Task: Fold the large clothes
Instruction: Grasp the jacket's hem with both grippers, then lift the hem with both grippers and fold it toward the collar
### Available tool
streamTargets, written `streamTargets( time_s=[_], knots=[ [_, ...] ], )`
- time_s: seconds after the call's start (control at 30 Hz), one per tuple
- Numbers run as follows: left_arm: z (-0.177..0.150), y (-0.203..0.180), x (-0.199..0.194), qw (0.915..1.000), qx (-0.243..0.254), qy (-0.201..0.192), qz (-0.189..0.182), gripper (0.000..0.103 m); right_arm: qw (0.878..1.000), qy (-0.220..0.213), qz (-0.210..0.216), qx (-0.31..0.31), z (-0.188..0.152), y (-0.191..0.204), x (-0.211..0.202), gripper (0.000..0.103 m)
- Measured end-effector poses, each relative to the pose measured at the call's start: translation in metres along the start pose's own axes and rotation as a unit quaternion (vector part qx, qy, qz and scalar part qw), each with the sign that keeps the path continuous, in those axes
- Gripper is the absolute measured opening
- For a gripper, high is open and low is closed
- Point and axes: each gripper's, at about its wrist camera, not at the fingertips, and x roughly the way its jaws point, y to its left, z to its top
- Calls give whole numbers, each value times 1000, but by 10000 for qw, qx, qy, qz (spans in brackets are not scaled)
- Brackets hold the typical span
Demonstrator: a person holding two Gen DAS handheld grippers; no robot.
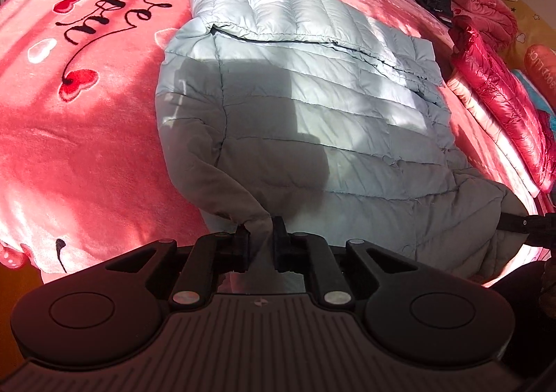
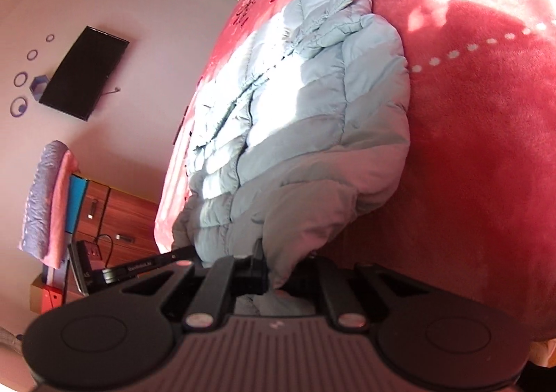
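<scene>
A pale blue quilted jacket (image 1: 312, 96) lies spread on a pink blanket (image 1: 87, 131) that covers the bed, its collar end toward the far edge and its hem at the near edge. The left gripper (image 1: 261, 235) has its jaws nearly closed, pinching a fold of the jacket's hem fabric between the fingers (image 1: 243, 242). In the right wrist view the right gripper (image 2: 278, 270) is likewise clamped on a bunched corner of the jacket (image 2: 295, 121) at the near edge of the blanket (image 2: 486, 148), with cloth filling the narrow gap between the jaws. Part of the right gripper (image 1: 528, 225) shows at the right edge of the left view, against the jacket's hem. A red jacket (image 1: 497, 93) lies on folded bedding along the bed's right edge. A TV (image 2: 83, 77) hangs on the wall beyond the bed's left side.
</scene>
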Motion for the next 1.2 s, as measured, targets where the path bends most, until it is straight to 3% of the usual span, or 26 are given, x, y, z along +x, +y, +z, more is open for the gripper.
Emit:
streamTargets(
  time_s=[0.2, 0.37, 0.6, 0.73, 0.87, 0.93, 1.2],
  knots=[
    [8, 20, -22, 9935, -797, -495, -639, 7, 9969, -264, 726, 146, 13, 2, -5, 4],
    [26, 40, -39, 9729, -1588, -1099, -1269, 7, 9902, -649, 1151, 443, 31, -1, -11, 4],
    [67, 57, -47, 9406, -2248, -1870, -1724, 6, 9786, -1231, 1458, 765, 69, 3, -16, 4],
    [91, 66, -36, 9236, -2598, -2158, -1815, 6, 9726, -1525, 1492, 925, 101, 6, -10, 4],
    [108, 82, -12, 8959, -3252, -2351, -1905, 6, 9656, -1778, 1424, 1255, 131, -3, 2, 4],
    [114, 86, 1, 8871, -3481, -2361, -1901, 6, 9646, -1811, 1353, 1358, 143, -9, 11, 4],
    [138, 101, 48, 8738, -3909, -2242, -1826, 7, 9685, -1782, 799, 1544, 175, -25, 42, 5]
  ],
)
